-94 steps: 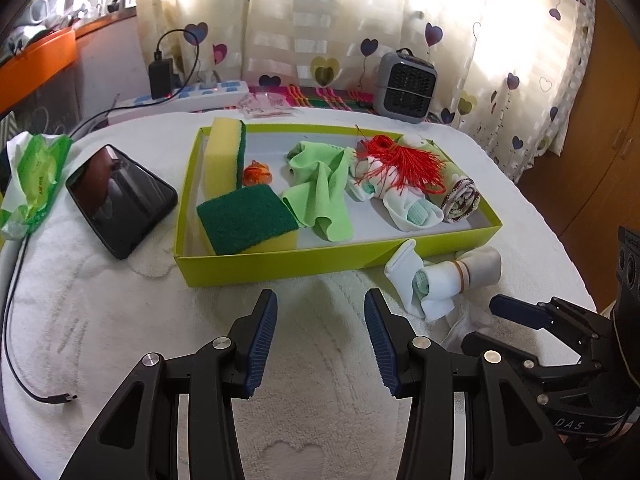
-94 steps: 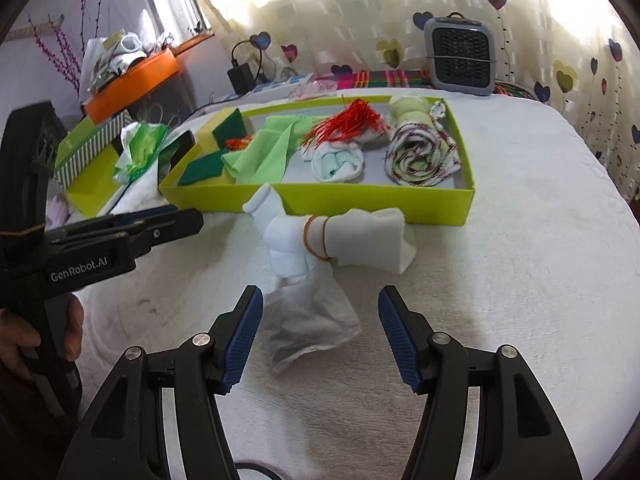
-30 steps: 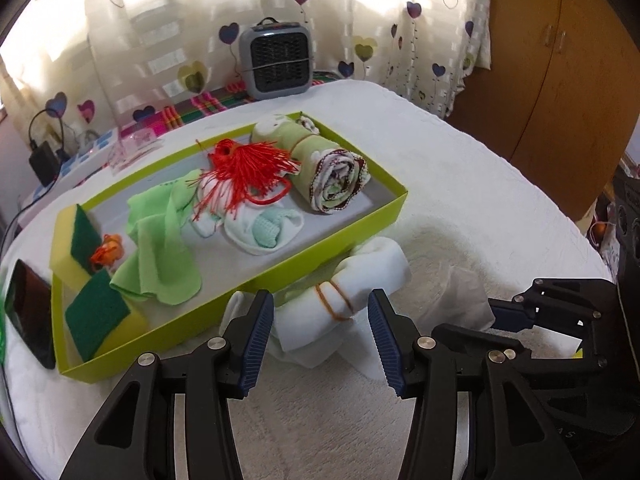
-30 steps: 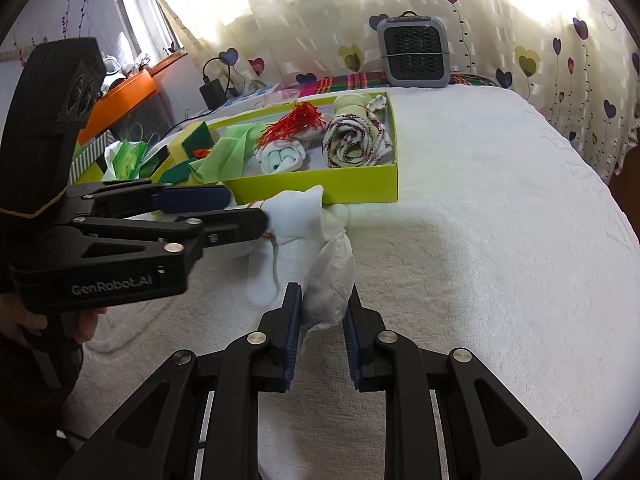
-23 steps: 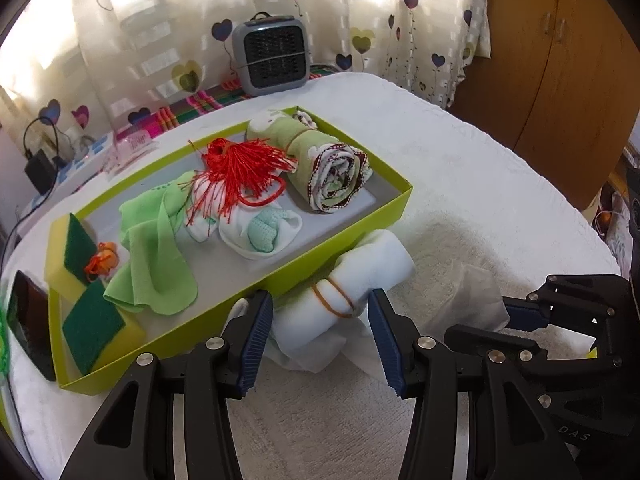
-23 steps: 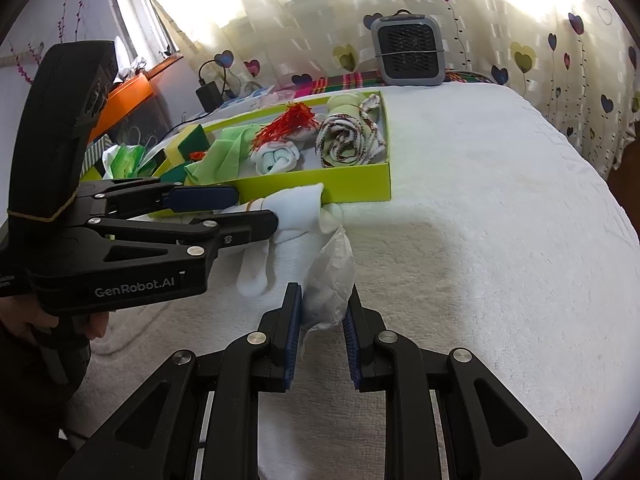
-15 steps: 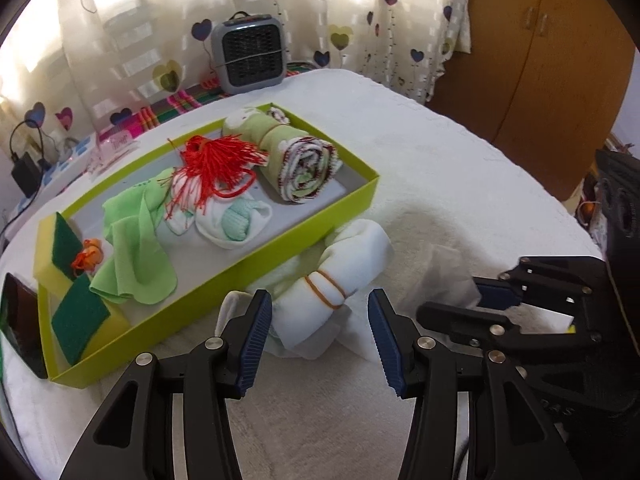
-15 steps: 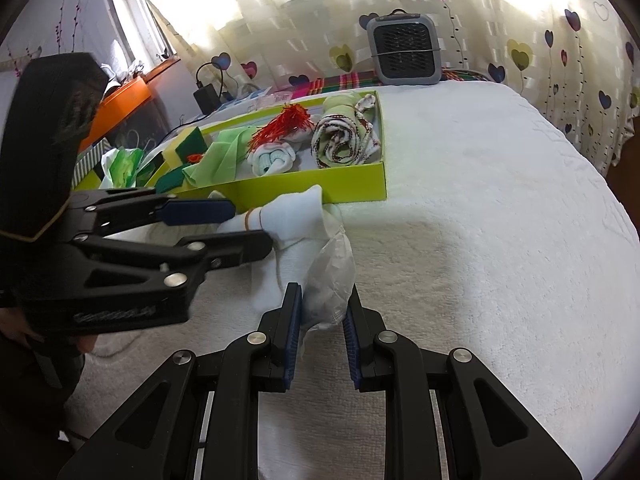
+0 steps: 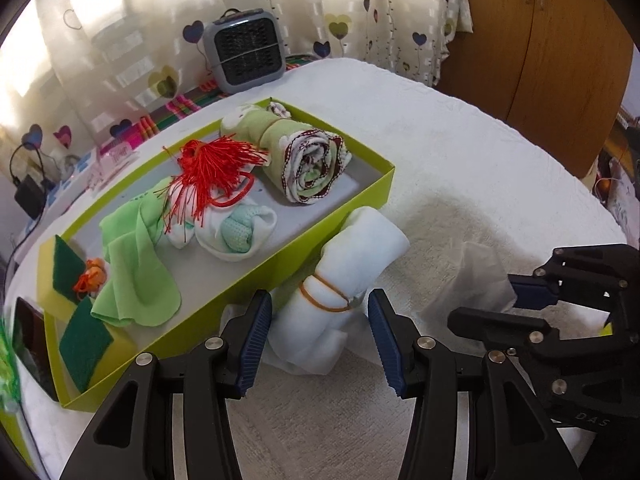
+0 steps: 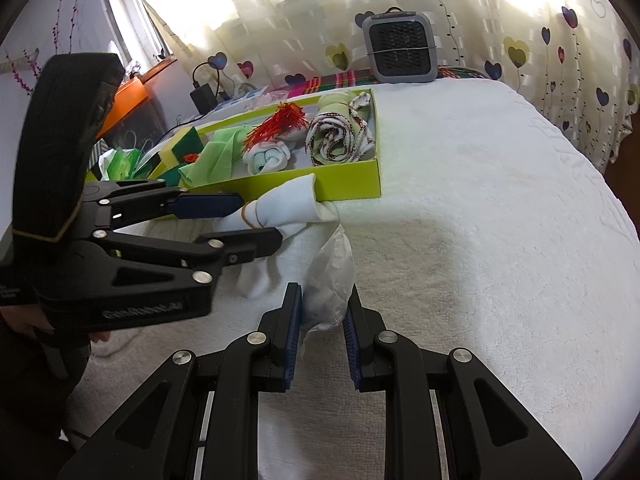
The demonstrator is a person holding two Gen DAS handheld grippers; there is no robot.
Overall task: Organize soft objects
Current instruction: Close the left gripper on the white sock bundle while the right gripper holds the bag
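While the right gripper pinches a crumpled white plastic bag between its narrowly parted blue pads, the left gripper stands about half open with its pads flanking a rolled white cloth, neither pad clearly pressing on it. In the left wrist view that roll, bound by a tan rubber band, runs from the gap between the fingers toward one o'clock, its far end just beside the near wall of a lime-green tray. The bag spreads at three o'clock from the roll, reaching to the right gripper's blue pad at the frame's right edge. Everything lies on a white textured tabletop.

Inside the tray, from the one o'clock end round to nine o'clock, lie a rolled green-and-white towel with dark red trim, a red tassel draped over a balled white-and-mint sock, a light green cloth, a small orange thing too small to tell, and two yellow sponges with green scouring faces.

Beyond the tray at twelve o'clock a grey fan heater stands before heart-print curtains. A dark phone lies at nine o'clock outside the tray.
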